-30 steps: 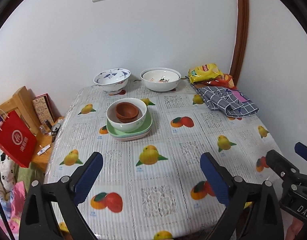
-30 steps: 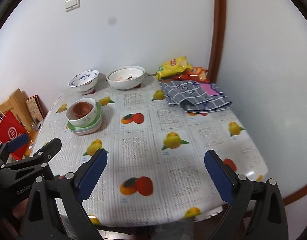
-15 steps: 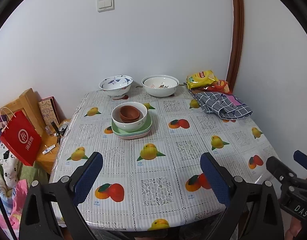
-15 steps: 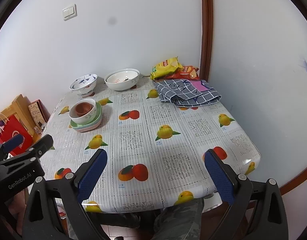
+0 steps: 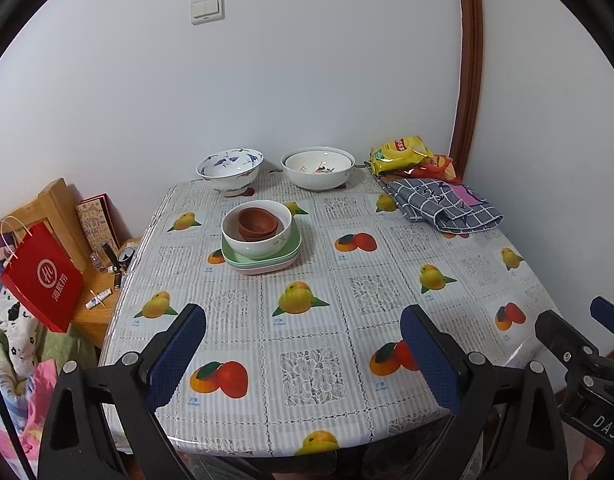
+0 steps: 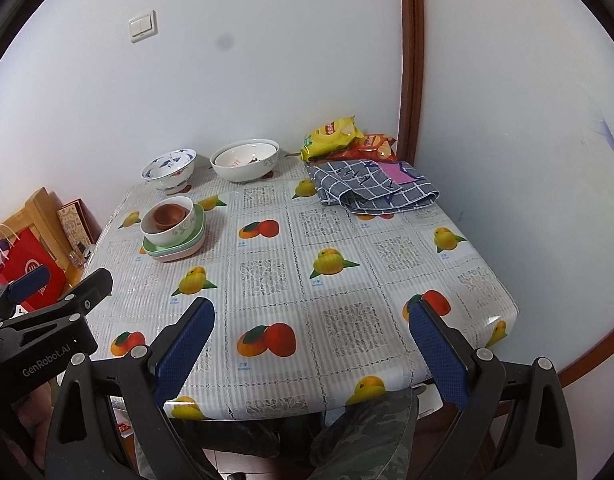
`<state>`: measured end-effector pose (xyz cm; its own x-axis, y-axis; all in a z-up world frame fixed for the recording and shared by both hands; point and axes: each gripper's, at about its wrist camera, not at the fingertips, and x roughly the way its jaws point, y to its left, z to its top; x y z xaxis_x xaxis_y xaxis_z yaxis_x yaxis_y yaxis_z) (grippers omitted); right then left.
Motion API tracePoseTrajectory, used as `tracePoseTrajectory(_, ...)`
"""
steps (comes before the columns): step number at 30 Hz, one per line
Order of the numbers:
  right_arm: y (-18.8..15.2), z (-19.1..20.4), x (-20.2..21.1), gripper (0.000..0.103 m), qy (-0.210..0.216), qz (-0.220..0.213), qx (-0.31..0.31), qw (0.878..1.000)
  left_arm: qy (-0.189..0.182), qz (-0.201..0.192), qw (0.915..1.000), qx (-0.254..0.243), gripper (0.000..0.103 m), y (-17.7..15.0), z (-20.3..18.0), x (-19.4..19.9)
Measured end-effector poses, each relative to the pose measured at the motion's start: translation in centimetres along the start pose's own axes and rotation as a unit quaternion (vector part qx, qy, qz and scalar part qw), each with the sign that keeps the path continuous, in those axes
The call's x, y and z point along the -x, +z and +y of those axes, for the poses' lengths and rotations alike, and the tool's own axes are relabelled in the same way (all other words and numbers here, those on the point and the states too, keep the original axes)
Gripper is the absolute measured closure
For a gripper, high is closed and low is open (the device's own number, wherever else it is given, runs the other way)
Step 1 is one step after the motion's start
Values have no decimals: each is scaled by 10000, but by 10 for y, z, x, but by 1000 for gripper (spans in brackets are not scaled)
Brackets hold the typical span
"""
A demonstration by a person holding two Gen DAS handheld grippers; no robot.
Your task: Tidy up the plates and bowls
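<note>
**Both grippers held off the near edge of the table, dishes sitting at the far left**

Going left to right: off the table's left side we've got a red paper bag (image 5: 41,276) leaning by a wooden stand. On the fruit-print tablecloth (image 5: 307,320), left of centre, there's a stack of plates (image 5: 263,258), green on top and pink under it, with a white bowl (image 5: 257,232) on top and a small brown bowl (image 5: 257,223) nested inside that. Behind it against the wall sit a blue-patterned bowl (image 5: 229,169) and, just to its right, a wide white bowl (image 5: 318,167), close but not touching.

Far right corner: yellow and red snack bags (image 5: 407,154), with a grey checked cloth (image 5: 443,205) folded in front of them.

Our left gripper (image 5: 303,354) hangs over the near edge, fingers spread wide with nothing between them. The right gripper (image 6: 311,346) is the same, wide apart and empty, also at the near edge and well away from the dishes. In the right wrist view, a camo-patterned leg (image 6: 367,424) shows below the table.
</note>
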<state>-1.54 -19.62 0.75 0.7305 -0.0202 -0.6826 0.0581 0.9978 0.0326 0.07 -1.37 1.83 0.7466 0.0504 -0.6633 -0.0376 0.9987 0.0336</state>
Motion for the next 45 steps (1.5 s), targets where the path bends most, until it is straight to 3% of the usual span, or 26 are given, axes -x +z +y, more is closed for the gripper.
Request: tracePoseTrajectory(45, 2, 14, 3, 6, 17, 0, 197, 9998, -35, 27, 9997, 230, 4, -1, 12, 0)
